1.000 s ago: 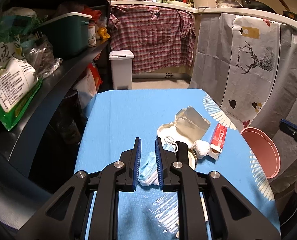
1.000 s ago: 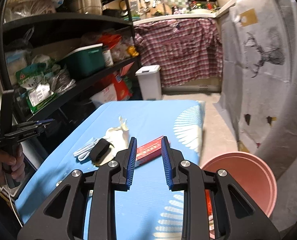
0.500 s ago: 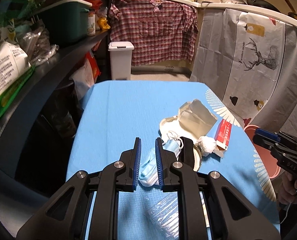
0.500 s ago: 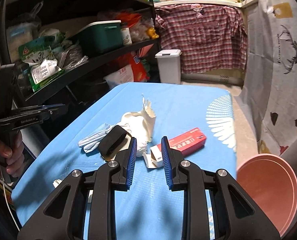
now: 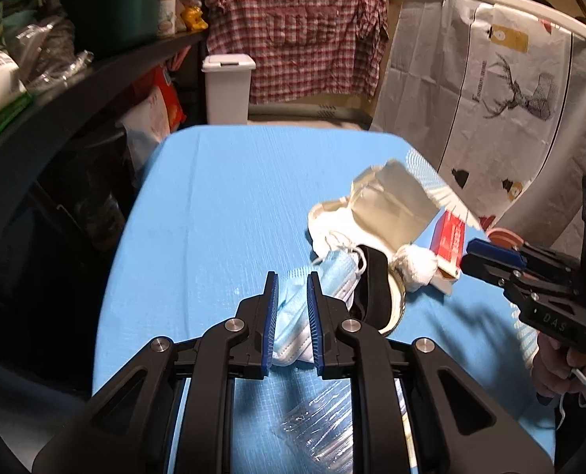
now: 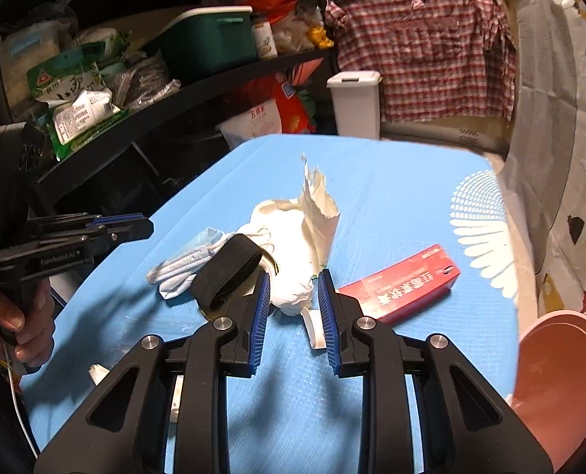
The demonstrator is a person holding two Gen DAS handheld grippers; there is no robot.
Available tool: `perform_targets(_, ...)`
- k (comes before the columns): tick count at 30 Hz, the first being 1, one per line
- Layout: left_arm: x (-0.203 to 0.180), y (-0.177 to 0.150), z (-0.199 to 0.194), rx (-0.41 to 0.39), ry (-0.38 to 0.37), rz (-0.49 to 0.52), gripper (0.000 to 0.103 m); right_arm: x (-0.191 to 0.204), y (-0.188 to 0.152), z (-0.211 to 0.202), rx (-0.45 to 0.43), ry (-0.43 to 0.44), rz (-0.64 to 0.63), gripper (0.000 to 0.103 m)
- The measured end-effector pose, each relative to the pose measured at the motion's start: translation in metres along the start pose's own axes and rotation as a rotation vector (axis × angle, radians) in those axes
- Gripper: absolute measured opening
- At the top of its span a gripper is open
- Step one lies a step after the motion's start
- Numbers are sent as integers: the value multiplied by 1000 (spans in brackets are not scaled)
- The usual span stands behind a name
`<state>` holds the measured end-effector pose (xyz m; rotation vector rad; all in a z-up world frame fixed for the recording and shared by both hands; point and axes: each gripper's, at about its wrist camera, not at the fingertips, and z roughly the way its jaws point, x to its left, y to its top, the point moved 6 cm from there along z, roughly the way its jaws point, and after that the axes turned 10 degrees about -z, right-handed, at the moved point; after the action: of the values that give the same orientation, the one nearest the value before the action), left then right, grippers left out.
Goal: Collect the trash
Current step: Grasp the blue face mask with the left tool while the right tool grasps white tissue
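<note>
Both grippers have dropped closer to the litter since a second ago, and the right one has swung across from the red carton to the crumpled white tissue (image 6: pixel 293 296). That wad lies on the blue tablecloth (image 6: pixel 391 205), touching the torn paper bag (image 6: pixel 312 221) behind it and just beside the red carton (image 6: pixel 399 290). I have the right gripper (image 6: pixel 293 312) part open around it, a blue pad to each side, gripping nothing yet. My left gripper (image 5: pixel 293 316) stands narrowly open over the blue face mask (image 5: pixel 320 288); from these views I cannot tell whether its pads touch the mask. A black strap (image 6: pixel 226 272) lies between mask and tissue, and the pink bin (image 6: pixel 561 387) waits off the table's right edge.

I judge this the approach to a first pick: next I should lower a little, close on the tissue, then carry it to the bin. The tissue has no clear long axis; the carton's runs diagonally, its far end toward the table's right edge, and the mask's lies roughly along my left fingers.
</note>
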<state>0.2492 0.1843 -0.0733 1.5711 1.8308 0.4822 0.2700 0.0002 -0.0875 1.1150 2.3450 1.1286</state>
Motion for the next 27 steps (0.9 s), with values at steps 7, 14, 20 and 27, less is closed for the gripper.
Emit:
perform_targets(7,-4,-12,17,58,-31,21,30,-7,-7,27,67,35,39,27)
perform_targets(14,-8,-20,27,103,-50,45,30,-1,-8,37,84,42,19,26)
perform_targets(20,-11,-21,25,102,-51,63,6,-3,-9,37,93,35,14,7)
perform_targets(27,-13,-13,12,61,-34,71,2,0,-4,20,60,17,-16,2)
